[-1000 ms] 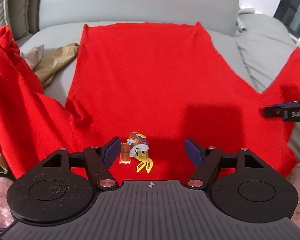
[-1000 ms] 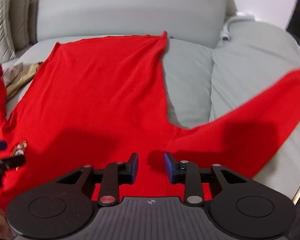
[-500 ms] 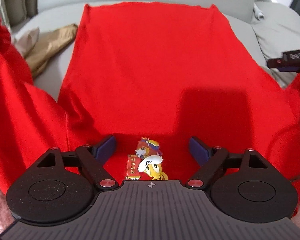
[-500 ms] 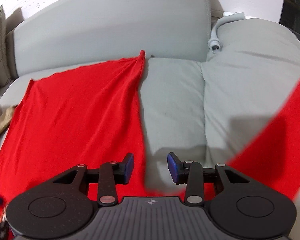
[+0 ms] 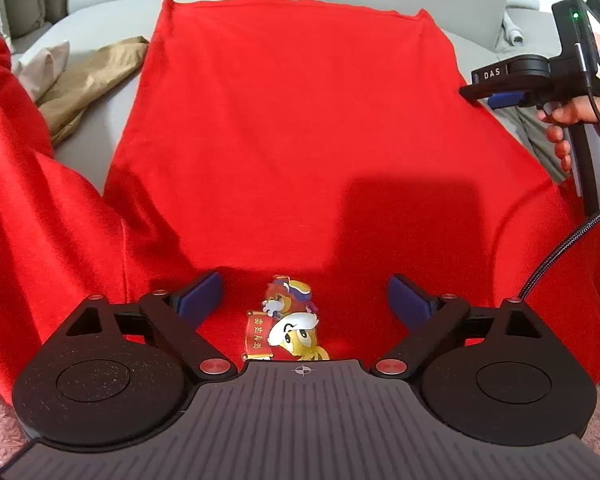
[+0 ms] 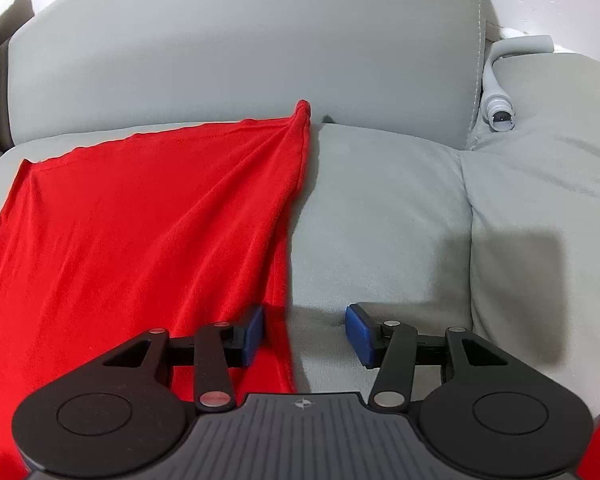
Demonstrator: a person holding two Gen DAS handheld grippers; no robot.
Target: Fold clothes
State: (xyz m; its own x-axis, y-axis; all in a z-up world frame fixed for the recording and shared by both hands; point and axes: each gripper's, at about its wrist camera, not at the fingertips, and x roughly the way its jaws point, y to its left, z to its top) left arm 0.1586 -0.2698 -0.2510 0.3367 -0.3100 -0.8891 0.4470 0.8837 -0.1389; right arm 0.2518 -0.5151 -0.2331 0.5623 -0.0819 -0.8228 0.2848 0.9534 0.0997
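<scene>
Red shirt (image 5: 300, 128) lies spread flat on the grey sofa (image 6: 380, 216). The left gripper (image 5: 302, 300) hangs spread wide over its cartoon print (image 5: 286, 324), seen only in the left view; the right gripper (image 6: 305, 332), also spread, straddles the shirt's edge.

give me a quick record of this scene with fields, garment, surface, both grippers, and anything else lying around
garment: red shirt spread flat, cartoon print facing up
surface: grey sofa
left gripper: open, over the print, holding nothing
right gripper: open, straddling the shirt's side edge, not gripping
hand: holds the right gripper's handle
other items: tan garment left of the shirt; second red cloth bunched at far left; white cable by the backrest
</scene>
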